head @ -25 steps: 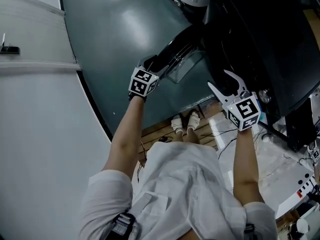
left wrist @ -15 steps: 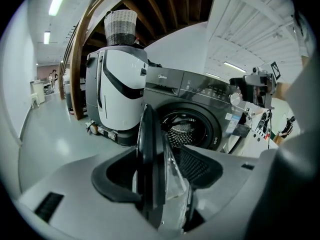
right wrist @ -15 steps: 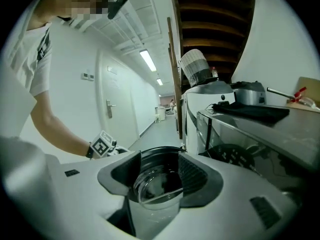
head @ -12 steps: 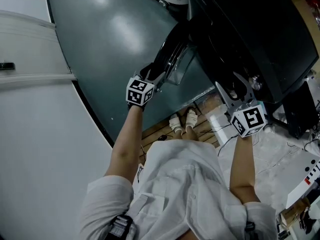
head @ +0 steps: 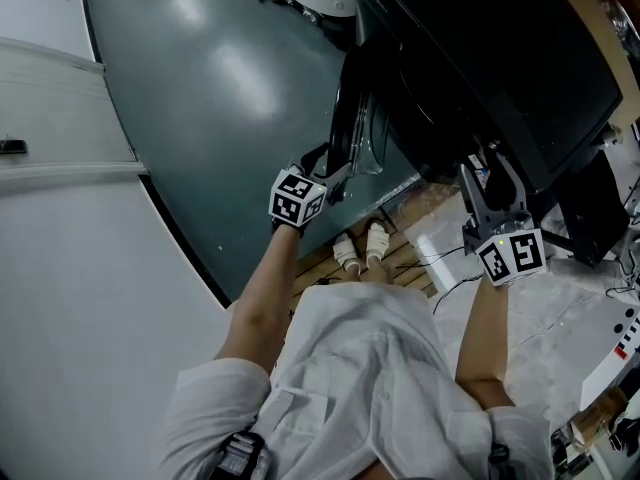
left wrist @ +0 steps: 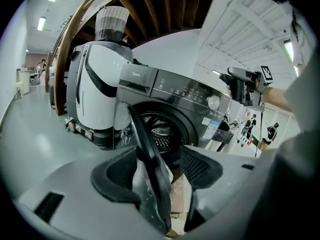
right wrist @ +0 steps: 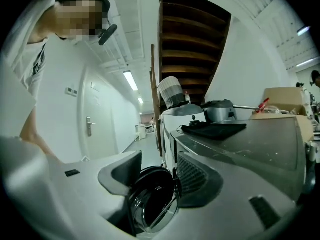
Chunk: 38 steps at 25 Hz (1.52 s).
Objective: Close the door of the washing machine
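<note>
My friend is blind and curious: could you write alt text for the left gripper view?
The washing machine door, partly open and seen edge-on, stands between the spread jaws of the left gripper, with a gap on its right side. Behind it is the dark grey washing machine with its drum open to view.

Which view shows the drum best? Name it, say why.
Left gripper view: the drum shows inside the open port, behind the door. The head view sees the washer from above, drum hidden; the right gripper view shows the door glass, no drum.
</note>
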Each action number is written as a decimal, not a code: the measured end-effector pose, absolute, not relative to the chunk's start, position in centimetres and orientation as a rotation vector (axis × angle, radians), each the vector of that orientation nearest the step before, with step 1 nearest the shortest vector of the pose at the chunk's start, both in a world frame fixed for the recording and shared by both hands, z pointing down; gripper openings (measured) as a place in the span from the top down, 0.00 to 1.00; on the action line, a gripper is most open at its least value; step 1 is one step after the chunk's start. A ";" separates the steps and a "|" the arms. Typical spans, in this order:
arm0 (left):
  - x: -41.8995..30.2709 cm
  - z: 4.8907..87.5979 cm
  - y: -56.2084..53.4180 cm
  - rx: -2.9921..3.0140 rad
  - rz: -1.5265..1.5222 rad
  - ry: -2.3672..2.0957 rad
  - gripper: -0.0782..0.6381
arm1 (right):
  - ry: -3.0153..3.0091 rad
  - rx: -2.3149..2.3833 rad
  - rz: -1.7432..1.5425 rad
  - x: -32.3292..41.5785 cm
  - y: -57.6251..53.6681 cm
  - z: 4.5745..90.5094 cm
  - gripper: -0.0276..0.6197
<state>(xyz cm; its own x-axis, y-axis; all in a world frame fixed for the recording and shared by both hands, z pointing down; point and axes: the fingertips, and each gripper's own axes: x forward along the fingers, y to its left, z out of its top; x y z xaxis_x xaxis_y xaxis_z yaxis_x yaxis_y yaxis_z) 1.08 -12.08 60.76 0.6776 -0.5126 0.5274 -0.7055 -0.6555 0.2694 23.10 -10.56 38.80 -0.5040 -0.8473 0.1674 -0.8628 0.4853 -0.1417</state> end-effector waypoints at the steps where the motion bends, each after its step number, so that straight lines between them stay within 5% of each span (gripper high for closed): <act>1: 1.9 60.7 -11.9 2.438 0.563 -0.925 0.52 | -2.640 1.542 0.323 23.7 -10.4 38.6 0.58; 38: 24.1 60.4 -15.3 2.565 0.492 -0.590 0.52 | -2.446 2.015 0.308 37.6 -11.1 35.9 0.61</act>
